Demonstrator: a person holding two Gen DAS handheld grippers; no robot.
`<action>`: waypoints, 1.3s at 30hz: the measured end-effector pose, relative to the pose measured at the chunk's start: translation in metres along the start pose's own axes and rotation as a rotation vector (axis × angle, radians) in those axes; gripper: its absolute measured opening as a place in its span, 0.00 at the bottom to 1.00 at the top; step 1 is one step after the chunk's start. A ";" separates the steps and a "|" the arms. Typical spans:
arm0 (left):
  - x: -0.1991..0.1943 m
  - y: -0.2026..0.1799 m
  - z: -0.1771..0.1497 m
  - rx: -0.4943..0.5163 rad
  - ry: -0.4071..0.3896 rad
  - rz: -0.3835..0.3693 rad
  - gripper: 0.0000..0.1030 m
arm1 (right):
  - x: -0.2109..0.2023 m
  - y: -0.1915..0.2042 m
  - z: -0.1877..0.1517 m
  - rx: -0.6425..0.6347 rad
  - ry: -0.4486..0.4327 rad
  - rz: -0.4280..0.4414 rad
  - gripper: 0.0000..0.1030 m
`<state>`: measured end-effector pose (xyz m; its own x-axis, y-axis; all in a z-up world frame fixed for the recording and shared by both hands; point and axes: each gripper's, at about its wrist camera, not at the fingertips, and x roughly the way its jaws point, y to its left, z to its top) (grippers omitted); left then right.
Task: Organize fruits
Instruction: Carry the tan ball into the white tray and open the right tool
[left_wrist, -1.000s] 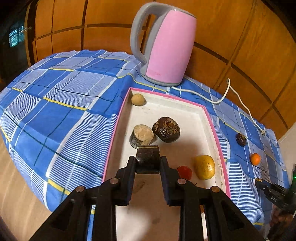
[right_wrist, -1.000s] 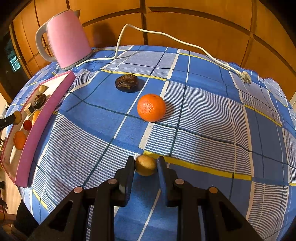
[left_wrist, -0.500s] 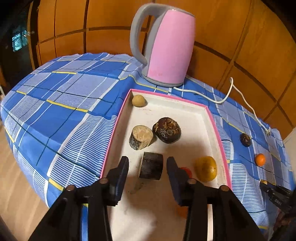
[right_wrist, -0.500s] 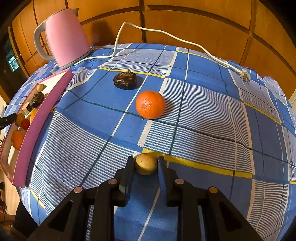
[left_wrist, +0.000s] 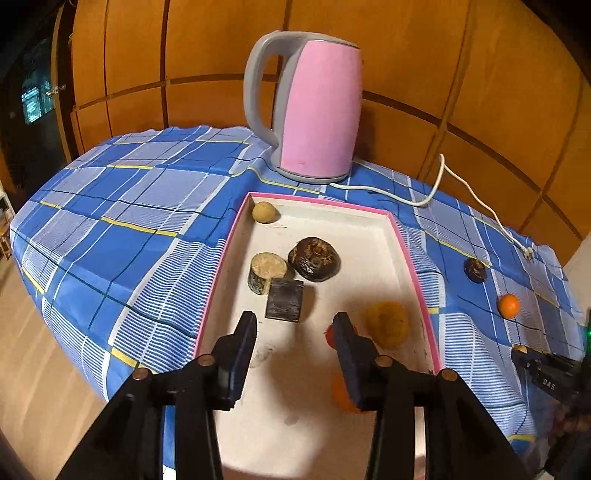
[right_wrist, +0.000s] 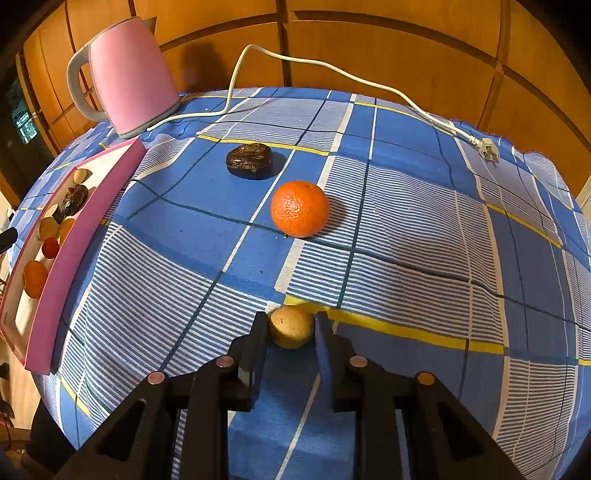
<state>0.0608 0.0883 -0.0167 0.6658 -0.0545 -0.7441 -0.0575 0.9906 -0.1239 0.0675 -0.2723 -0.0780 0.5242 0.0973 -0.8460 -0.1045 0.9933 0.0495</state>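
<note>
Left gripper (left_wrist: 295, 325): fingers open, empty; clear tray (left_wrist: 413, 258). Right gripper (right_wrist: 291, 325): fingers clamp small fruit (right_wrist: 291, 326); lift straight, carry trayward.

left claw (left_wrist: 294, 328) jaws opened off the dark block (left_wrist: 284, 303), block now lying free in the tray (left_wrist: 413, 258) beside the cut wood-like piece (left_wrist: 266, 271), claw pulled back toward tray's near end
</note>
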 end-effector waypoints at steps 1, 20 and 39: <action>-0.001 -0.001 -0.001 0.003 0.000 -0.003 0.42 | 0.000 0.000 0.000 0.001 0.000 0.000 0.24; -0.010 -0.010 -0.016 0.016 0.013 -0.012 0.48 | 0.000 0.000 0.000 0.000 -0.003 -0.006 0.24; -0.010 0.009 -0.023 -0.027 0.023 0.013 0.49 | -0.015 0.018 0.013 -0.047 -0.033 -0.005 0.24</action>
<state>0.0367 0.0950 -0.0251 0.6474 -0.0449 -0.7609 -0.0860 0.9876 -0.1315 0.0694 -0.2551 -0.0575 0.5527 0.0956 -0.8279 -0.1412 0.9898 0.0200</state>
